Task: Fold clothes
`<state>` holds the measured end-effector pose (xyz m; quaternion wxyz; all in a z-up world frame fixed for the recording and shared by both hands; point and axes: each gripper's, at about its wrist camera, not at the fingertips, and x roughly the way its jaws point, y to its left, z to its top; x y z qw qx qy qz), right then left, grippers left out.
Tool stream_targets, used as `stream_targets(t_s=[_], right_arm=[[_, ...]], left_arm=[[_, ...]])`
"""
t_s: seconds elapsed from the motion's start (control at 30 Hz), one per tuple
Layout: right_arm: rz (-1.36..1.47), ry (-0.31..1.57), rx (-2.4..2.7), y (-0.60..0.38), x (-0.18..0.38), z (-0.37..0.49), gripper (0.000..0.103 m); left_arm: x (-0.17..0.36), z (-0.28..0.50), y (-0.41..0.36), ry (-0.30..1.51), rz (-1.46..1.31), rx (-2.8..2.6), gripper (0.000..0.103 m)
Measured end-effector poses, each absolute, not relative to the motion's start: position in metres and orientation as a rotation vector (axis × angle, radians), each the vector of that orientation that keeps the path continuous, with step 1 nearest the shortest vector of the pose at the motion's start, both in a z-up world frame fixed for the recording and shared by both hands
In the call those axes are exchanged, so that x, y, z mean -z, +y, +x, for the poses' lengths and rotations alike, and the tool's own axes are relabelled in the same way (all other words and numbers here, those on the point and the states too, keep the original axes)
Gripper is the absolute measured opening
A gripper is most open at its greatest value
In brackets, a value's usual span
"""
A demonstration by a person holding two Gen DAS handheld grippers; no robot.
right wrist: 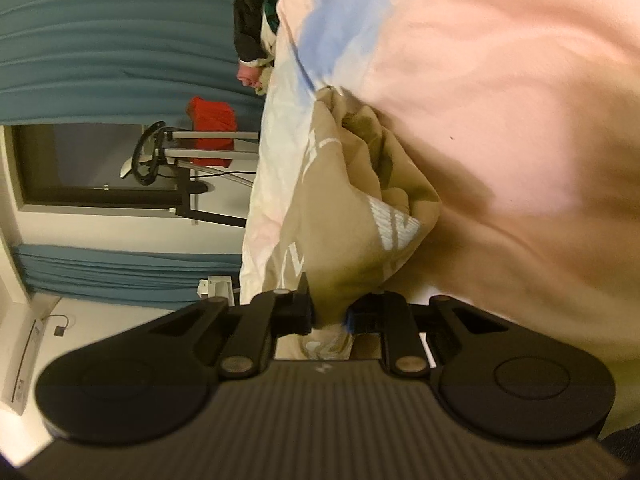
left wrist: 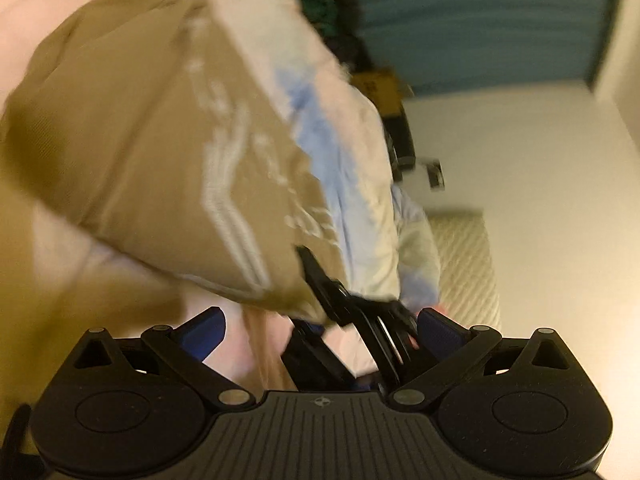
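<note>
The right gripper (right wrist: 330,316) is clenched on a bunched fold of the tan garment (right wrist: 352,216); the cloth fills the narrow gap between its two fingers, both of which press against it. The garment carries white printed stripes and lettering; it lies on a pink sheet (right wrist: 500,80) that bears a blue and white patch. In the left wrist view the same garment (left wrist: 160,152) appears blurred, spread across the upper left of the frame over the sheet (left wrist: 348,152). The left gripper (left wrist: 320,332) is released; its blue-padded fingers (left wrist: 204,332) stand wide apart, with no cloth pressed between them. The right gripper (left wrist: 320,280) is visible in that view as a black mechanism at the lower corner of the garment, just ahead of the left fingers. A teal curtain (right wrist: 100,32) hangs behind the bed; a red item (right wrist: 212,128) rests on a metal stand (right wrist: 180,152) in front of it.
</note>
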<state>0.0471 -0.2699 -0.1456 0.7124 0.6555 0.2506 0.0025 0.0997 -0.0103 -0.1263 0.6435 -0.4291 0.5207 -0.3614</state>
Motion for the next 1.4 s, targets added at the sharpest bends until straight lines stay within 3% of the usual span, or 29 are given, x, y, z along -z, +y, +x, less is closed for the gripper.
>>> stream_targets(t_s=[0.2, 0.3, 0.43, 0.63, 0.97, 1.17, 1.4], right_arm=[[1.411, 0.493, -0.041, -0.271, 0.132, 0.044, 0.018], [1.384, 0.467, -0.056, -0.272, 0.125, 0.042, 0.018], [1.367, 0.459, -0.055, -0.273, 0.122, 0.039, 0.018], [1.368, 0.444, -0.041, -0.273, 0.119, 0.029, 0.018], [1.389, 0.428, -0.011, -0.302, 0.075, 0.000, 0.018], [1.432, 0.444, 0.063, -0.366, 0.045, 0.016, 0.018], [1.278, 0.306, 0.184, -0.475, -0.030, 0.088, 0.018]], left_arm=[[0.147, 0.112, 0.015, 1.105, -1.168, 0.662, 0.093], [0.154, 0.115, 0.028, 1.063, -1.254, 0.604, 0.081], [0.159, 0.117, 0.030, 1.060, -1.225, 0.530, 0.055], [0.154, 0.117, 0.023, 1.043, -1.201, 0.550, 0.038], [0.085, 0.142, -0.036, 1.210, -0.990, 0.612, 0.034], [0.028, 0.205, -0.140, 1.237, -0.844, 0.621, 0.034], [-0.023, 0.294, -0.302, 1.150, -0.873, 0.760, 0.032]])
